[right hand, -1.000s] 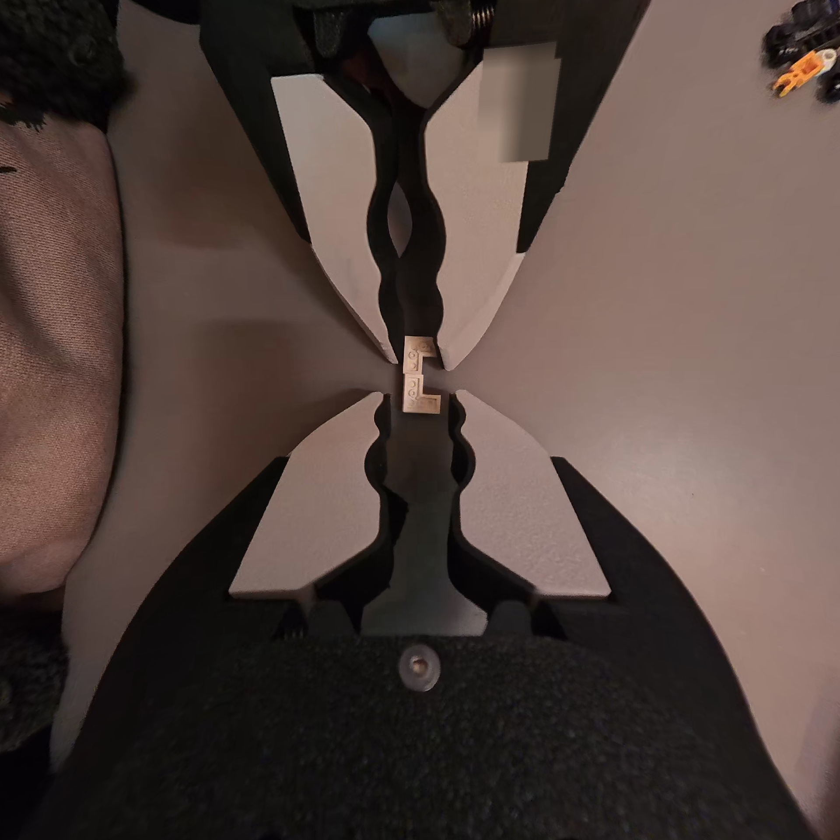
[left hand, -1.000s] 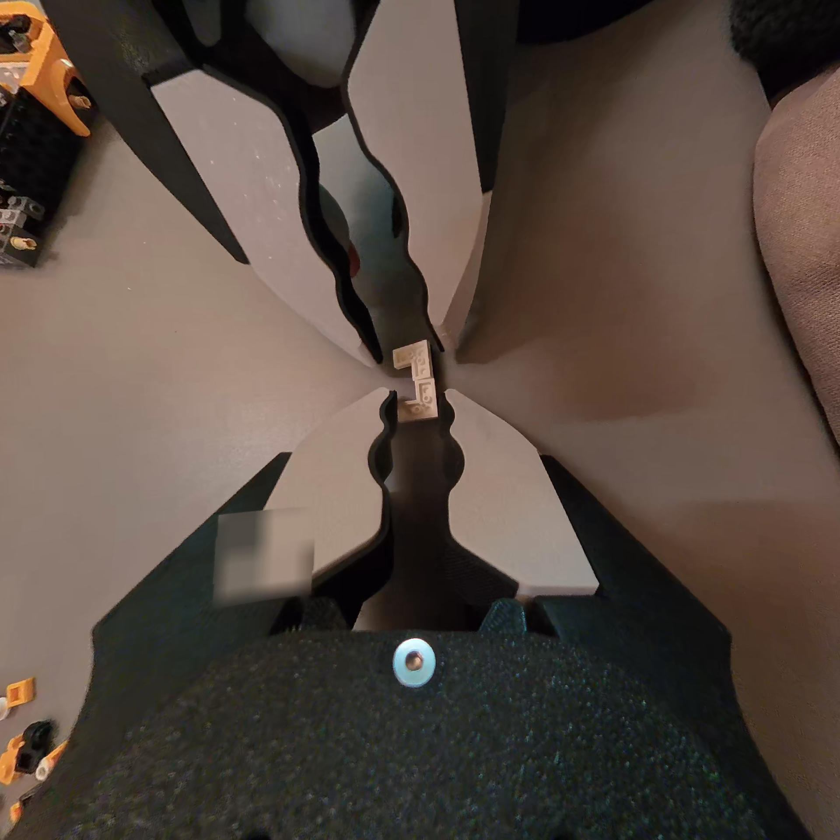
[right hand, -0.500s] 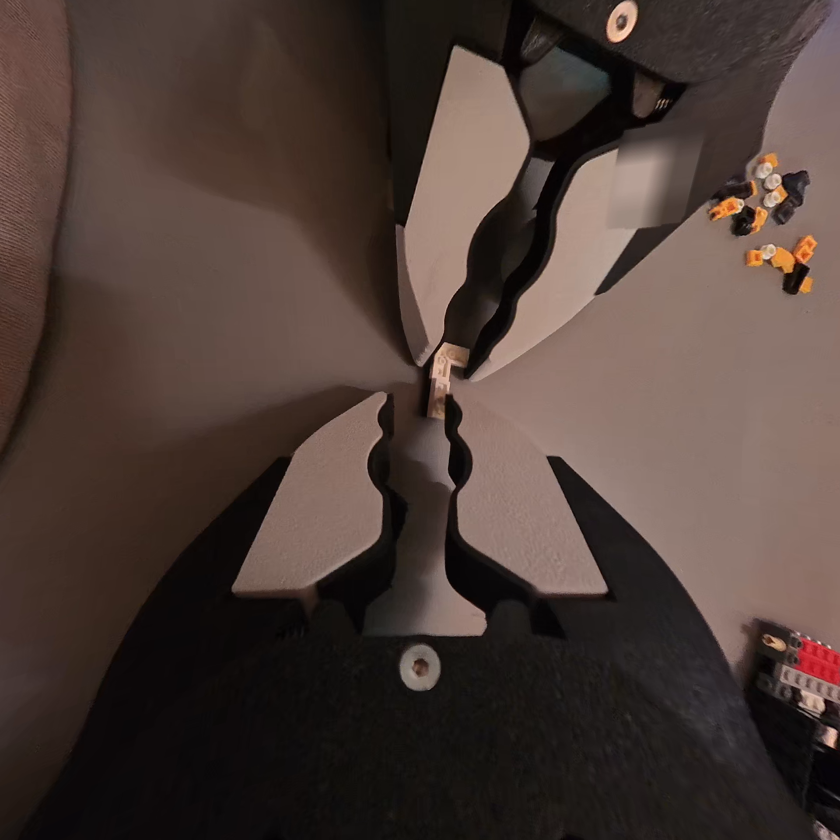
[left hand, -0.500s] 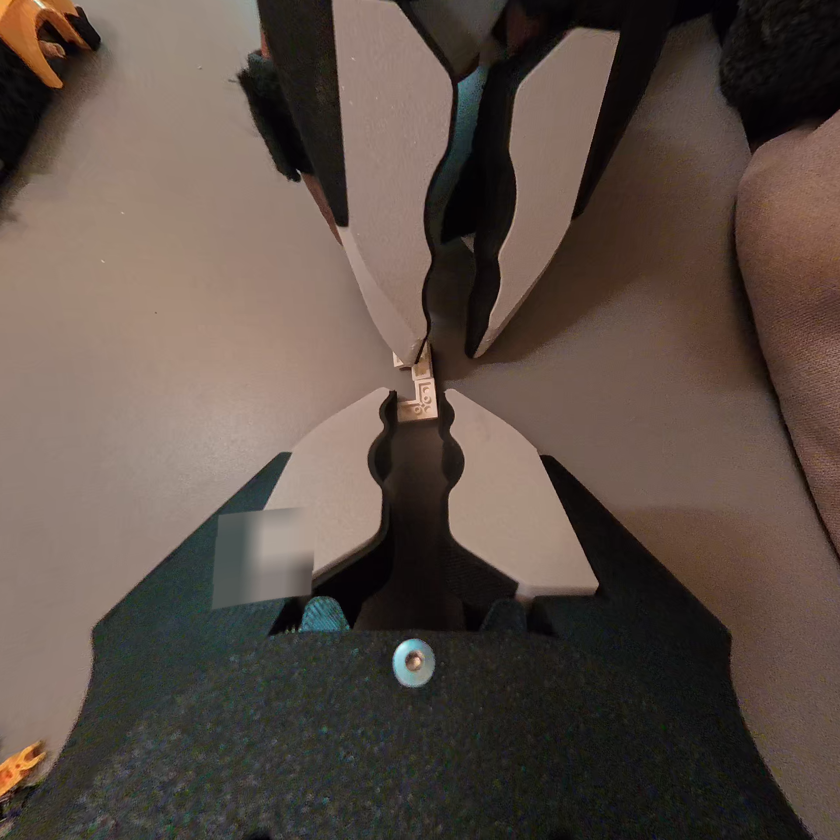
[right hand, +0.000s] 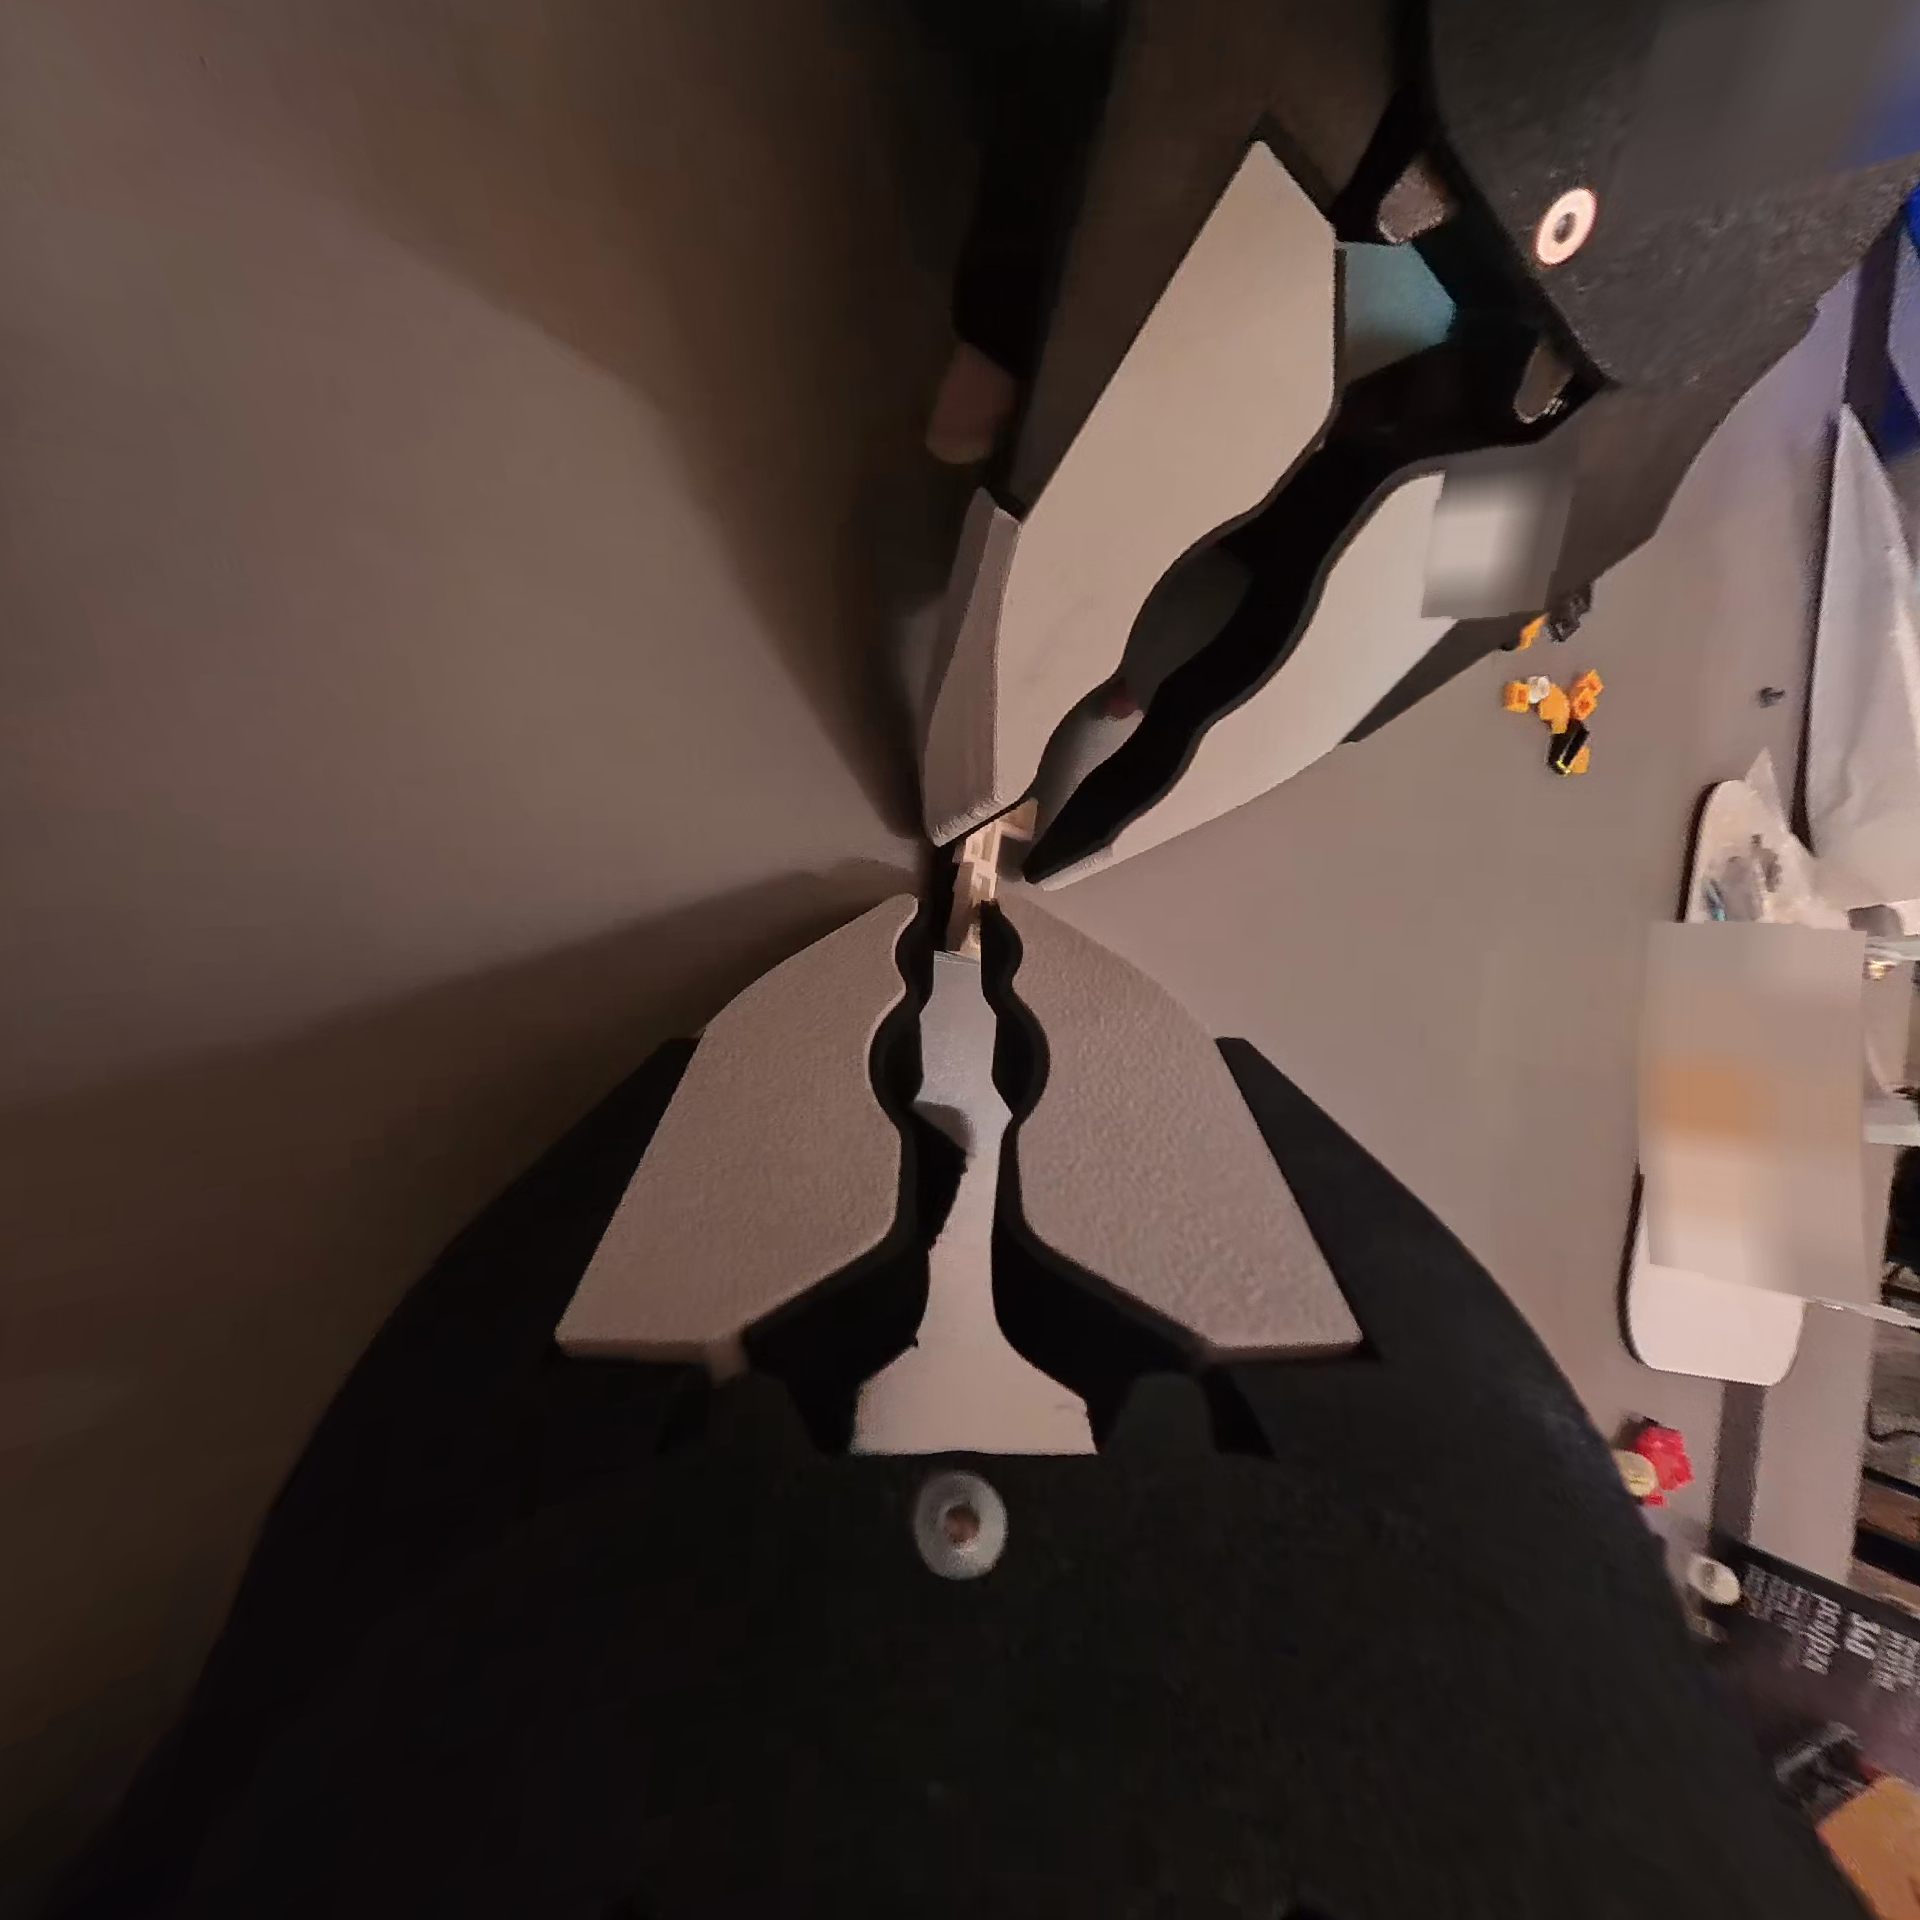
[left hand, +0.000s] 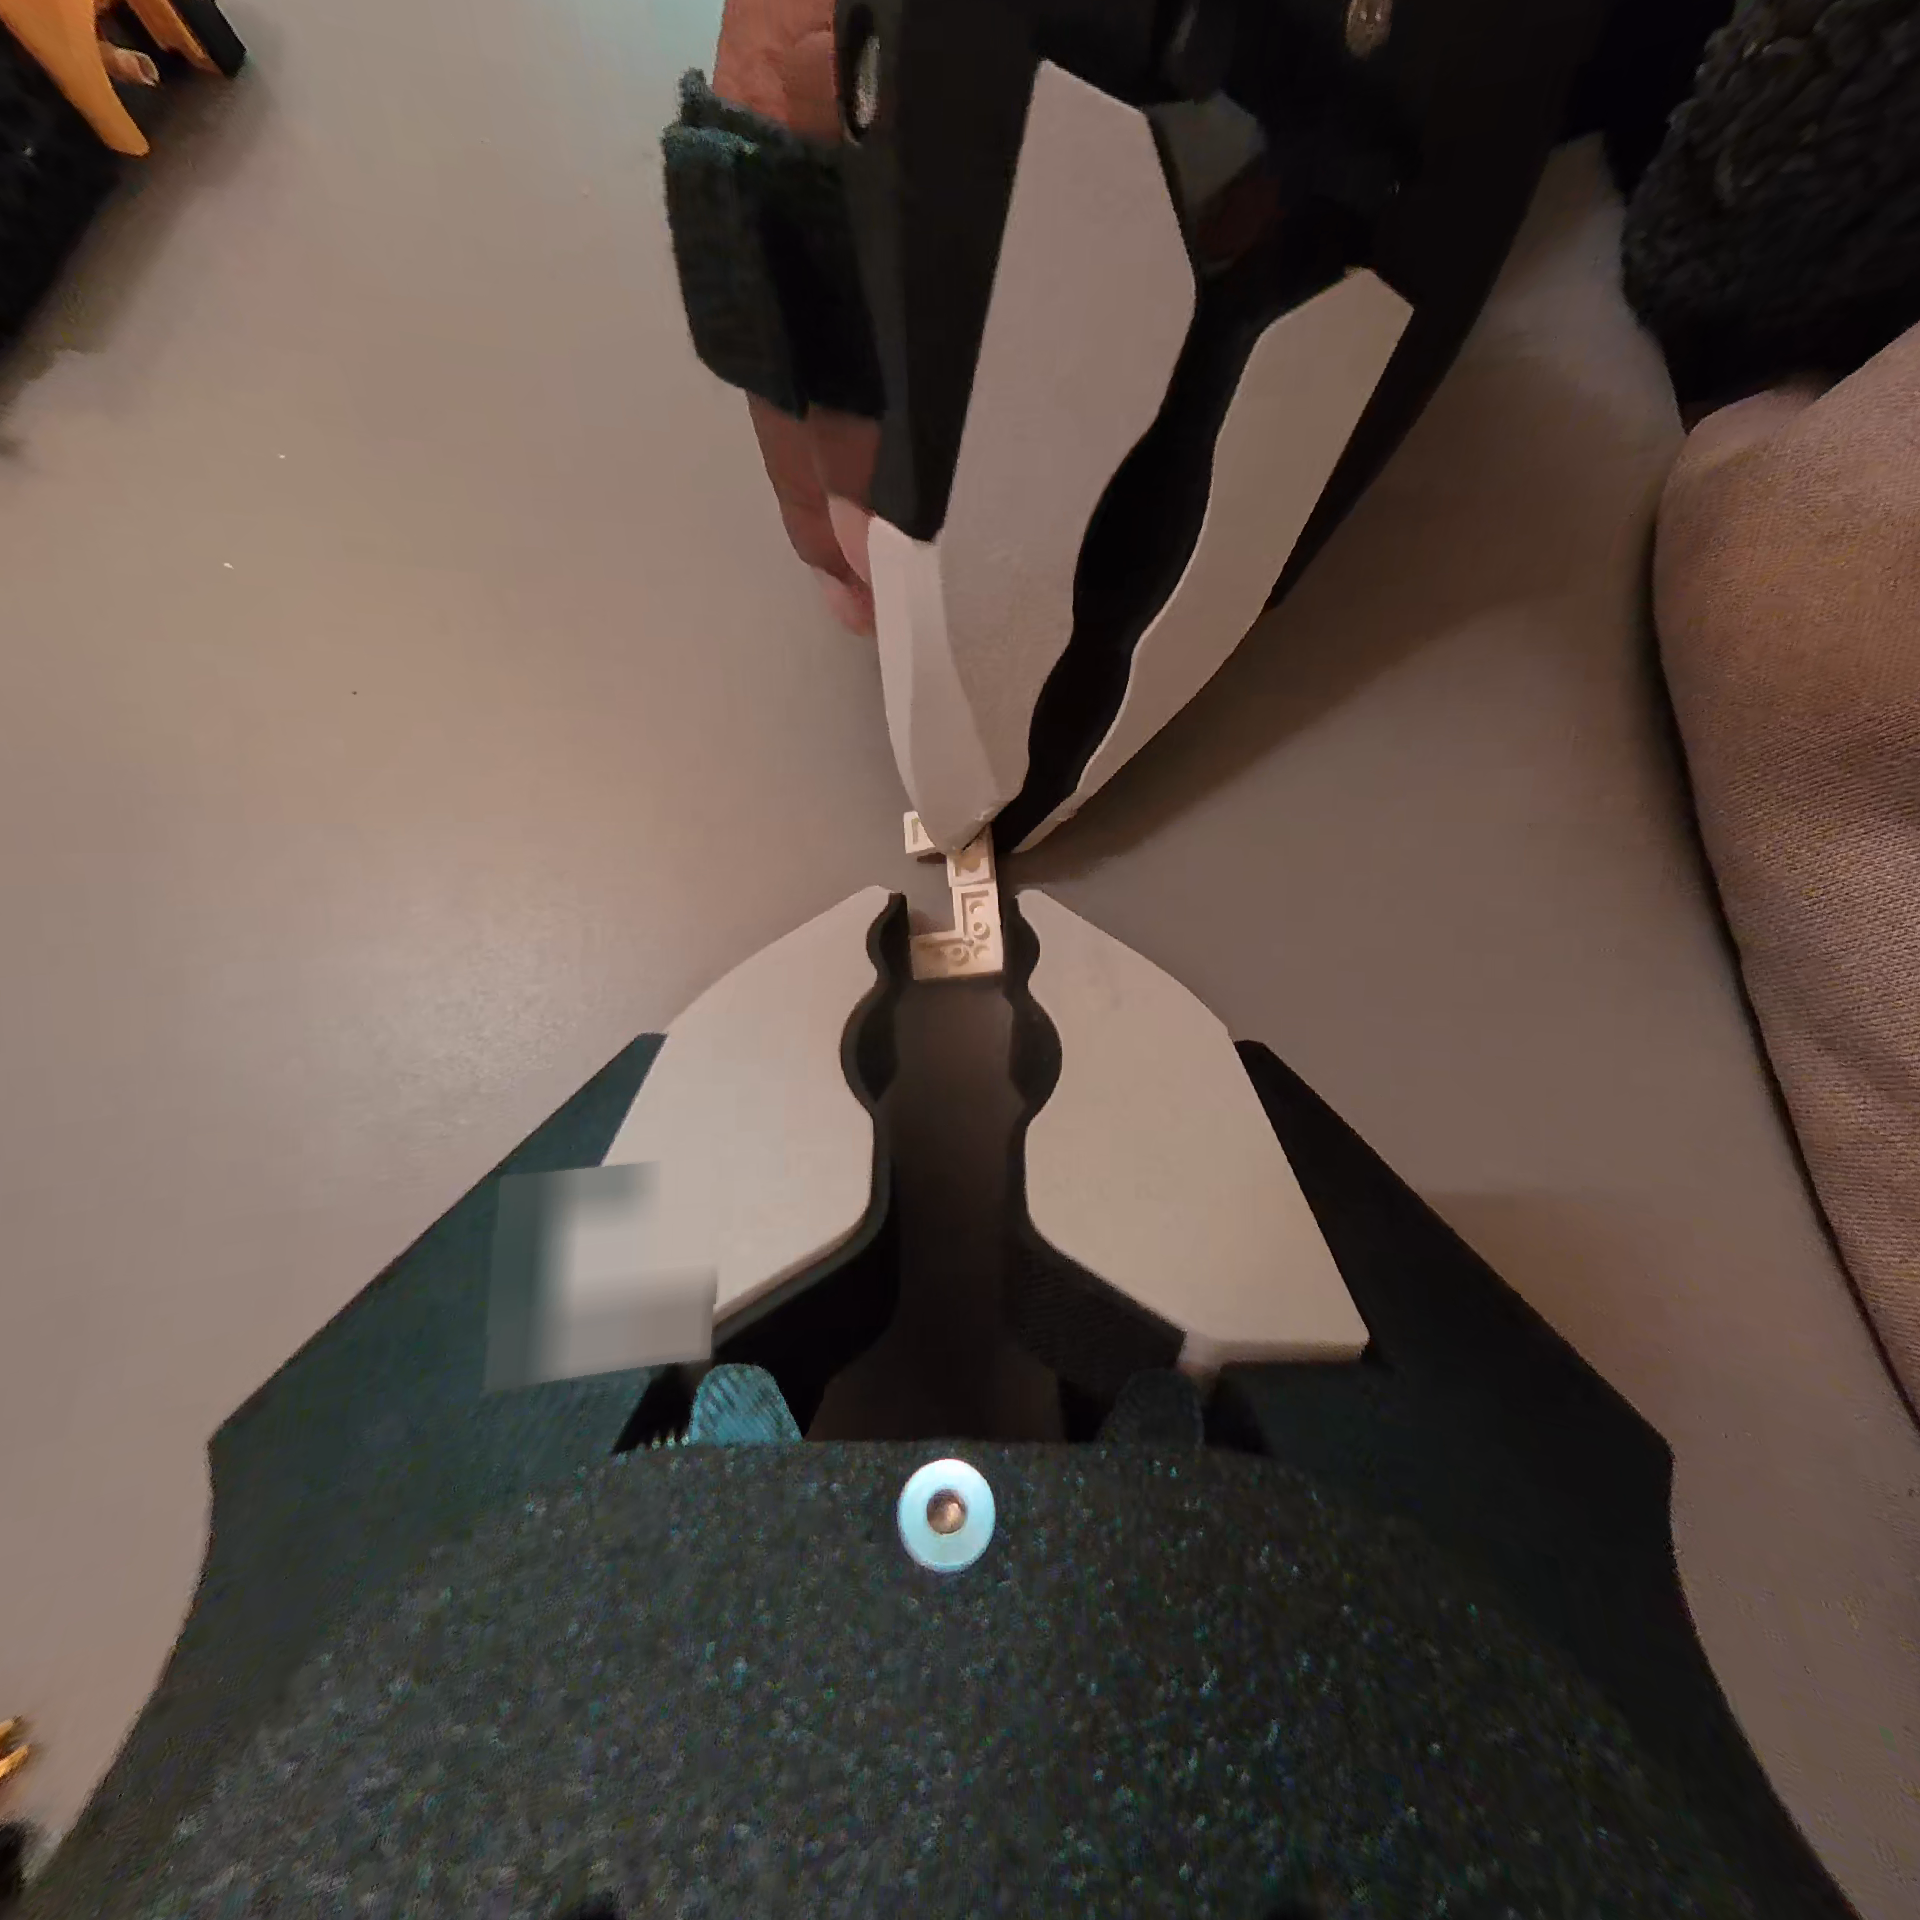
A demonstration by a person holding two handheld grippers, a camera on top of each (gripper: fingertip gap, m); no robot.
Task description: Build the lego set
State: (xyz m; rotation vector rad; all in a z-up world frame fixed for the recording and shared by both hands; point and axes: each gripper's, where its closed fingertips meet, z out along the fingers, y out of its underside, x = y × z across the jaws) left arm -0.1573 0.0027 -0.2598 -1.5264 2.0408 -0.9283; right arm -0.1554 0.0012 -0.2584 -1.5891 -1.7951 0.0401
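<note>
Grey table (left hand: pixel 364 675) lies under everything, with a brown cushion (left hand: pixel 1808 831) at its right edge. The left gripper (left hand: pixel 958 914) is pinched on a small white L-shaped piece (left hand: pixel 961 940) at its tips. The right gripper (left hand: pixel 987 836) comes in from above, tilted, tip to tip with the left one. It is pinched on a second white piece (left hand: pixel 920 834). The two pieces touch in the air, above the table. A finger (left hand: pixel 821 520) in a black strap sits behind the right gripper. Small orange and black bits (right hand: pixel 1558 712) lie well apart on the table.
</note>
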